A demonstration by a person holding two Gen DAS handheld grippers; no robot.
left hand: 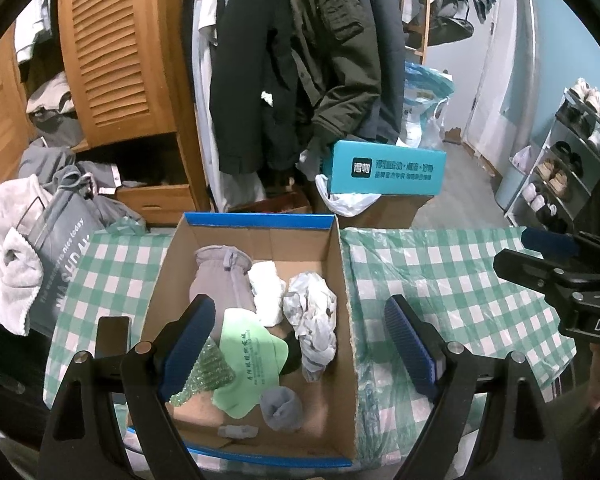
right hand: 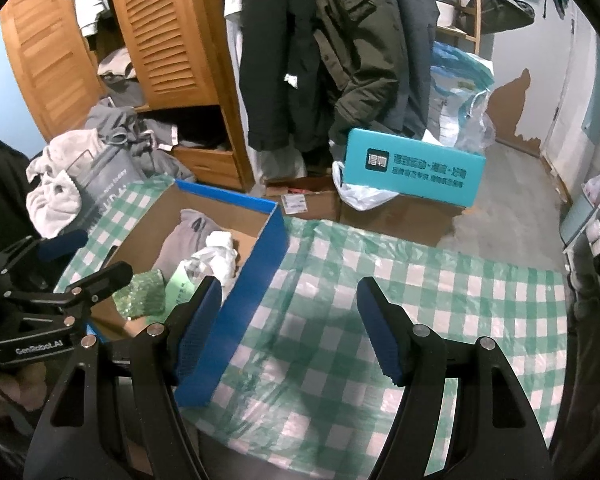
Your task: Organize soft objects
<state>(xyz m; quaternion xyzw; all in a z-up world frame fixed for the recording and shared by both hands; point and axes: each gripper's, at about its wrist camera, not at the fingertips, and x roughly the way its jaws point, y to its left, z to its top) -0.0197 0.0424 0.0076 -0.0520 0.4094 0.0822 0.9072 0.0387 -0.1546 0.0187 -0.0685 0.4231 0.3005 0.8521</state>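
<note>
The left gripper (left hand: 300,336) hangs over the cardboard box (left hand: 342,264) with its jaws spread wide and nothing between them; below and ahead of its fingers lie a grey sock (left hand: 281,408), a green cap (left hand: 248,364), a crumpled white cloth (left hand: 312,316) and a grey glove (left hand: 220,280), all inside the box. The right gripper (right hand: 290,330) is likewise wide and empty, over the checked tablecloth (right hand: 440,280); the box sits just left of its left finger.

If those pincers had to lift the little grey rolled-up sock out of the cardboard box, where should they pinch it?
Probably across the grey sock roll at its rounded middle, coming straight down from above. It sits as a compact bundle on the cardboard box floor, with bare floor on its right. The left gripper hangs open above the box.
</note>
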